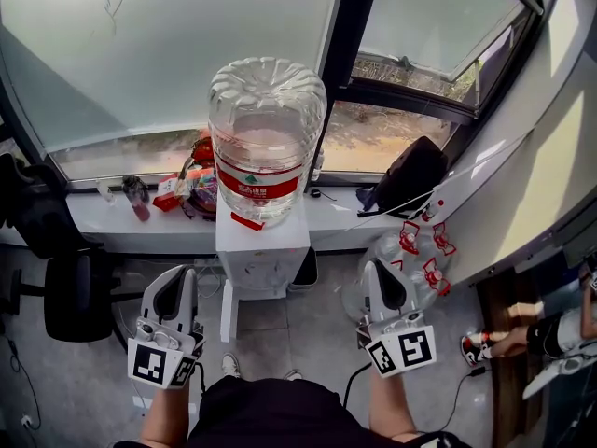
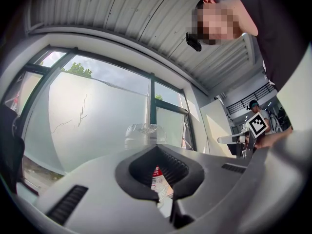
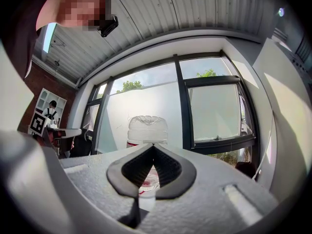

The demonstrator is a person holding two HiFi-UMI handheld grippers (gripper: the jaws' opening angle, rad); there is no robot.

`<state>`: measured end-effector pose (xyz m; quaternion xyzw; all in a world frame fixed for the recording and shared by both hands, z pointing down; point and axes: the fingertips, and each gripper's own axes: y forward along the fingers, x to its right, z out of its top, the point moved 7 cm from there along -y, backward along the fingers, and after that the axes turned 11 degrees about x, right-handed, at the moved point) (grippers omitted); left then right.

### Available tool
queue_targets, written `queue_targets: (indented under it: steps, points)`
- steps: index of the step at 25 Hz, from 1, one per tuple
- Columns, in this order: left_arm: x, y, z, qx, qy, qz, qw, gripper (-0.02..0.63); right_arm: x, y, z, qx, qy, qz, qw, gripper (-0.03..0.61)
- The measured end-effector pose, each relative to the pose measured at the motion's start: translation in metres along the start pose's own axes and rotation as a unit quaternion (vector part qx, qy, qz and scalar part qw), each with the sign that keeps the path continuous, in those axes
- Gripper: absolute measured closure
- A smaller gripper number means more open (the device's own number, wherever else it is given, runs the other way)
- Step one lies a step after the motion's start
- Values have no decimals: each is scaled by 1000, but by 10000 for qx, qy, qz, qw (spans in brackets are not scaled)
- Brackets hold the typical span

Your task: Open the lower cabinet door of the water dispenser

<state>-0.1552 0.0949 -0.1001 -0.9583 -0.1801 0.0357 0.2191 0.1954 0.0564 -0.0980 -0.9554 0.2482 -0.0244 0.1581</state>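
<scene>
Approach step, nothing touched yet. Left gripper [image 1: 175,278] and right gripper [image 1: 382,276] were both pressed together and empty, well short of the dispenser [image 1: 264,250] ahead. Its lower door couldn't be made out from above. Next move probably needs a low reach to the door edge.

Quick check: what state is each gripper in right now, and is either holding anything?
Left gripper: closed, jaws together, nothing held.
Right gripper: closed, jaws together, nothing held.

light: bright daylight through window [image 1: 168,54] | shadows: soft | focus: sharp | gripper views: fisheye bend, dark vignetted edges
</scene>
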Motion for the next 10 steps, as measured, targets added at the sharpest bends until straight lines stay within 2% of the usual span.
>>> queue_targets:
  steps: [10]
  points:
    - [-2,6,-2,36,-63,-30,10000,607,1,4,-2,-9,-12,-14,10000,575]
